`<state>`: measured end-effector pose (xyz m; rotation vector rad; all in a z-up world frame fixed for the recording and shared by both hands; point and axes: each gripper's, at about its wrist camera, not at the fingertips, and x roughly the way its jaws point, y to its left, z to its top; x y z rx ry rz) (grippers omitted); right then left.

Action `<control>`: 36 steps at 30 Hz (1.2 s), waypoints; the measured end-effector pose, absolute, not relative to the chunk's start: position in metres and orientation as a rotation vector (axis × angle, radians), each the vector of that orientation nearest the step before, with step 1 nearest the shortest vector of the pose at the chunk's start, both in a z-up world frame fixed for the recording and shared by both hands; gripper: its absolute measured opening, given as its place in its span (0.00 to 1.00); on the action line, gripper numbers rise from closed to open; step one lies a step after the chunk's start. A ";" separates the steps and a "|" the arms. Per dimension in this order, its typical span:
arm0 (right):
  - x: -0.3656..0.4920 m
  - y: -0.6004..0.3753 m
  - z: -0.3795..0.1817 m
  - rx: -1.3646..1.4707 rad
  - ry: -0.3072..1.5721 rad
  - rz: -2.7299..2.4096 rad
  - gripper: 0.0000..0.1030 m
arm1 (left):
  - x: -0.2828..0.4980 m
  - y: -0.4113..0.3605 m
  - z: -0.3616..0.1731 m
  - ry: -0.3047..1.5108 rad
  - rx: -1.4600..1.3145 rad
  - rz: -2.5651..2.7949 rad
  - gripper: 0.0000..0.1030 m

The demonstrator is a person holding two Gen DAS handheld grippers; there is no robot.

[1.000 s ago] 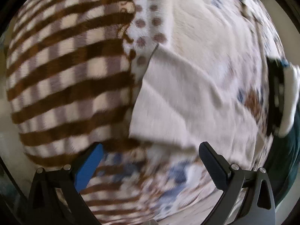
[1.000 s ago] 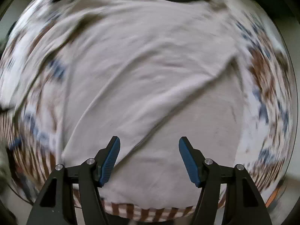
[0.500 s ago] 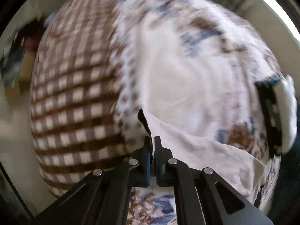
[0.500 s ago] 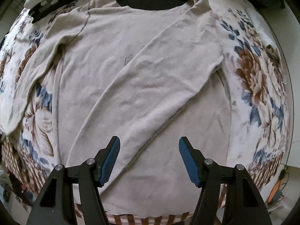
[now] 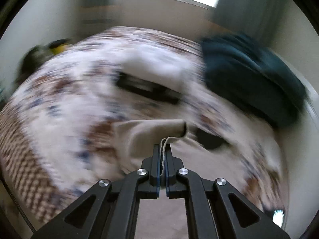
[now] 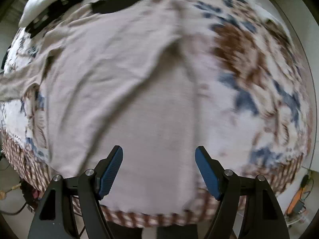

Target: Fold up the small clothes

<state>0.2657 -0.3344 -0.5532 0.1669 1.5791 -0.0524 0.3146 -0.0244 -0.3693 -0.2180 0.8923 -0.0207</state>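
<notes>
A beige long-sleeved top [image 6: 143, 91] lies spread on a floral bedspread [image 6: 265, 91], its dark neck opening [image 6: 119, 2] at the far end. One sleeve [image 6: 111, 73] is folded across the body. My left gripper [image 5: 163, 149] is shut on the edge of the other beige sleeve [image 5: 153, 131] and holds it lifted above the bed. My right gripper [image 6: 159, 155] is open and empty, hovering over the lower hem part of the top. Both views are motion-blurred.
A dark teal folded garment [image 5: 253, 83] lies at the far right of the bed. A white and black item [image 5: 151, 77] lies beyond the top. The checked blanket border [image 6: 139, 219] marks the near bed edge. Cables and an orange object [image 6: 297, 197] lie on the floor.
My left gripper closed on the sleeve edge and has lifted and swung it, its view now tilted up toward the wall. My right gripper stayed open and shifted slightly over the top.
</notes>
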 end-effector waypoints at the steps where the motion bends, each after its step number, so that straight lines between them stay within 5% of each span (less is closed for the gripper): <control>1: 0.263 -0.348 -0.552 0.172 1.583 -0.067 0.75 | 0.308 -0.055 -0.372 0.907 -0.172 -0.092 0.01; 8: 0.231 -0.431 -0.558 0.217 1.614 -0.171 0.75 | 0.240 -0.177 -0.437 1.069 0.074 -0.405 0.01; 17: 0.211 -0.498 -0.563 0.373 1.635 -0.121 0.75 | 0.192 -0.197 -0.511 1.327 0.202 -0.427 0.06; 19: 0.215 -0.494 -0.562 0.400 1.621 -0.079 0.75 | 0.190 -0.187 -0.514 1.359 0.195 -0.377 0.24; 21: 0.217 -0.490 -0.557 0.430 1.595 -0.031 0.75 | 0.191 -0.172 -0.511 1.386 0.147 -0.339 0.77; 22: 0.220 -0.485 -0.554 0.448 1.584 -0.003 0.75 | 0.193 -0.161 -0.510 1.395 0.126 -0.304 0.88; 29: 0.235 -0.414 -0.575 0.545 1.586 0.165 0.73 | 0.203 -0.069 -0.514 1.416 0.022 0.032 0.92; 32: 0.236 -0.377 -0.599 0.496 1.620 0.160 0.54 | 0.211 -0.039 -0.525 1.425 0.001 0.155 0.92; 34: 0.239 -0.363 -0.610 0.435 1.644 0.148 0.25 | 0.215 -0.024 -0.531 1.417 -0.003 0.208 0.92; 36: 0.236 -0.356 -0.614 0.360 1.647 0.112 0.09 | 0.218 -0.015 -0.539 1.421 0.006 0.244 0.92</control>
